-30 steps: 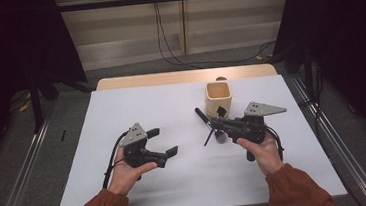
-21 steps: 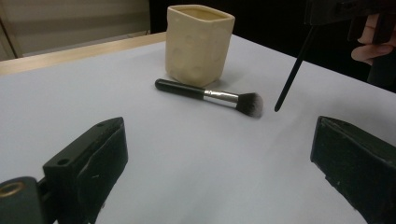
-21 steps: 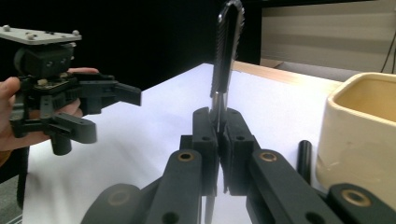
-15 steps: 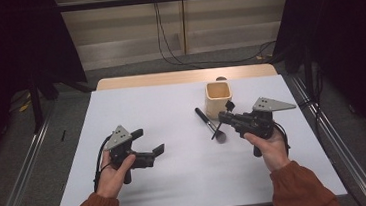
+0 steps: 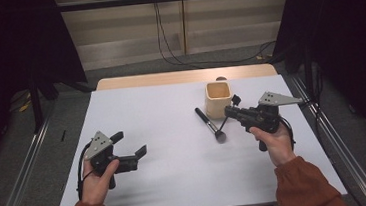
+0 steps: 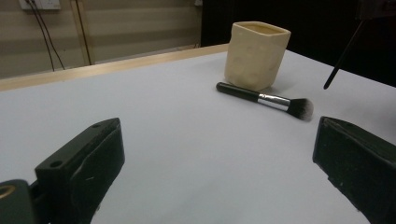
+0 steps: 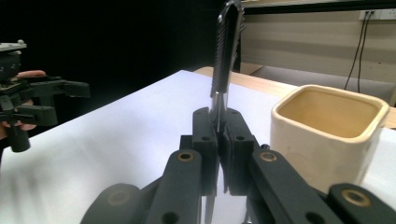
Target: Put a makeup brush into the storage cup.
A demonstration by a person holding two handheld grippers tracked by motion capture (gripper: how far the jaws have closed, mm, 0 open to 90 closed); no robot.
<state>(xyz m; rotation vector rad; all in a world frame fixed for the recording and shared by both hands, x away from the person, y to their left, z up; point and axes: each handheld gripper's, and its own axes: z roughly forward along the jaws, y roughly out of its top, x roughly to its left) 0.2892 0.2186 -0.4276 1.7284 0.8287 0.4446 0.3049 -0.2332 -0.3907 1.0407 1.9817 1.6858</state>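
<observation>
A cream square cup (image 5: 218, 99) stands on the white table (image 5: 162, 115), right of centre. A black makeup brush (image 5: 210, 123) with a silver ferrule lies flat just in front of it, also seen in the left gripper view as the brush (image 6: 266, 98) beside the cup (image 6: 256, 55). My right gripper (image 5: 229, 111) hovers near the cup, shut on a thin black comb-like tool (image 7: 226, 42) that rises upright from its jaws (image 7: 218, 135). The tool's slim handle (image 5: 221, 125) hangs down toward the brush. My left gripper (image 5: 129, 144) is open and holds nothing; its jaws stand wide apart (image 6: 215, 163).
A wooden strip (image 5: 183, 77) runs along the table's far edge. Metal rails (image 5: 21, 167) flank the table on both sides. Cables (image 5: 176, 43) trail across the floor behind it. The left half of the table is bare.
My left gripper has slid left toward the table's near-left corner, still open. My right gripper has shifted right with the thin tool, away from the brush.
</observation>
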